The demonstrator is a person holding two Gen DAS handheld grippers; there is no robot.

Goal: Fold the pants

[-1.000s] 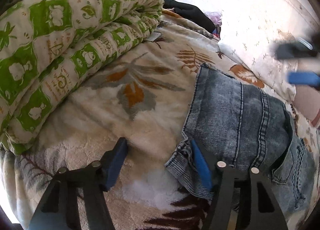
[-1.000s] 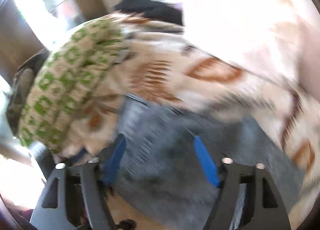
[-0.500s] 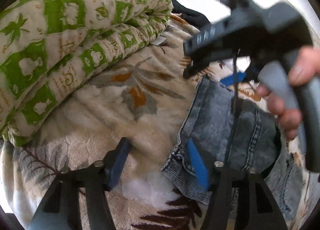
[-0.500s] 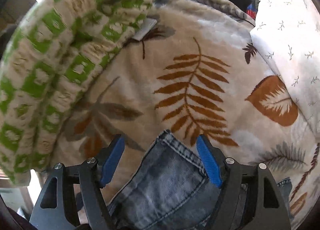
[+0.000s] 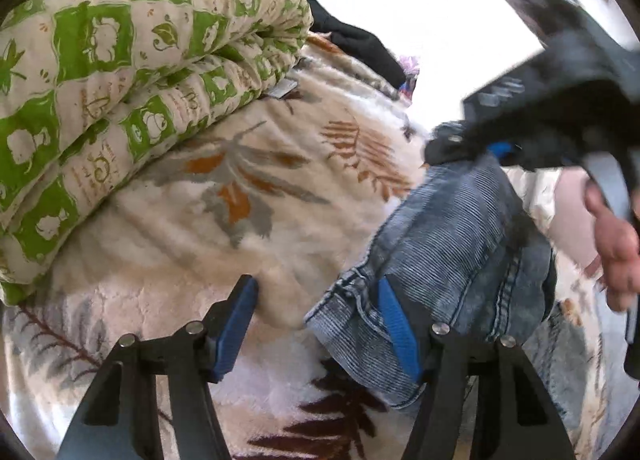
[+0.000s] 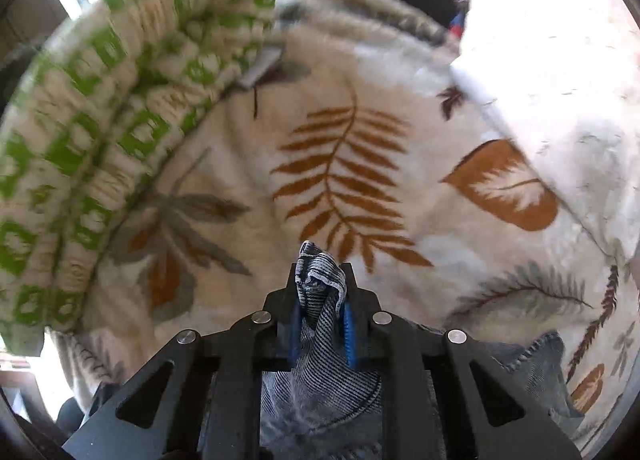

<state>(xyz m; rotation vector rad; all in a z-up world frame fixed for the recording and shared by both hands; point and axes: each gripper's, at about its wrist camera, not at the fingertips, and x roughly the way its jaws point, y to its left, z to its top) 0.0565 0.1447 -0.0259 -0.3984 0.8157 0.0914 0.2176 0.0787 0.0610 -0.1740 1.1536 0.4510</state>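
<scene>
Folded blue denim pants (image 5: 452, 236) lie on the leaf-print blanket (image 5: 224, 228). My left gripper (image 5: 316, 292) hovers low over their near hem. Its jaws are closing a little, the right finger (image 5: 396, 324) lies over the denim, the left finger is over the blanket, and the pads press on nothing. My right gripper (image 5: 480, 148), held by a hand (image 5: 616, 252), is shut on the pants' far corner and raises it. In the right wrist view a bunched tip of denim (image 6: 320, 268) sticks out between the shut right gripper's (image 6: 322, 292) pads.
A rolled green-and-cream quilt (image 5: 120, 80) lies along the left of the bed. Dark clothing (image 5: 356, 40) sits at the far end. A white patterned sheet (image 6: 560, 80) covers the right side.
My right gripper came over the pants' far corner, shut on it and pulled the denim up. The left gripper stayed near the hem with its jaws apart.
</scene>
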